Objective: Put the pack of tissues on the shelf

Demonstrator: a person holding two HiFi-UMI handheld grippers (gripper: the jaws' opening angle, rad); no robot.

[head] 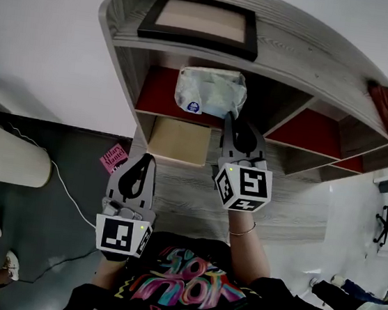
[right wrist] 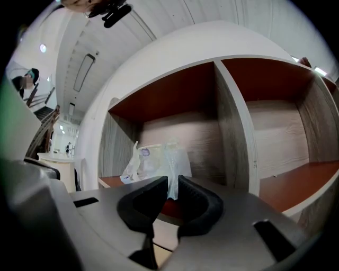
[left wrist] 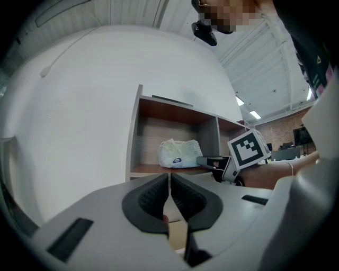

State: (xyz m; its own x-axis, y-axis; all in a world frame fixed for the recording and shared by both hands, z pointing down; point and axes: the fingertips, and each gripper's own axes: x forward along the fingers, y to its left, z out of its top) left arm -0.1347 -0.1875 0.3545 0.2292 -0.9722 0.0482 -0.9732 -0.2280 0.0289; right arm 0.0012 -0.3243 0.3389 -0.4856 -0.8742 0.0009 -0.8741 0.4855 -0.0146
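Jaws of our L gripper (left wrist: 169, 177) sit pressed together, empty, parked low as spare. R gripper (right wrist: 170, 182) jaws stand slightly apart, wrapper flap (right wrist: 172, 172) loose between. We judge the pack of tissues (head: 210, 92) placed in the shelf's (head: 297, 55) left bay.

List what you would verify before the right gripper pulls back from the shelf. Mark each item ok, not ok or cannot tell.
1. The pack of tissues rests on the shelf floor: ok.
2. The right gripper has its jaws apart: ok, by a narrow gap.
3. The wrapper flap is clear of those jaws: not ok, it hangs between them.
4. The left gripper is away from the shelf, shut and empty: ok.
5. The pack sits far enough back from the shelf edge: cannot tell.
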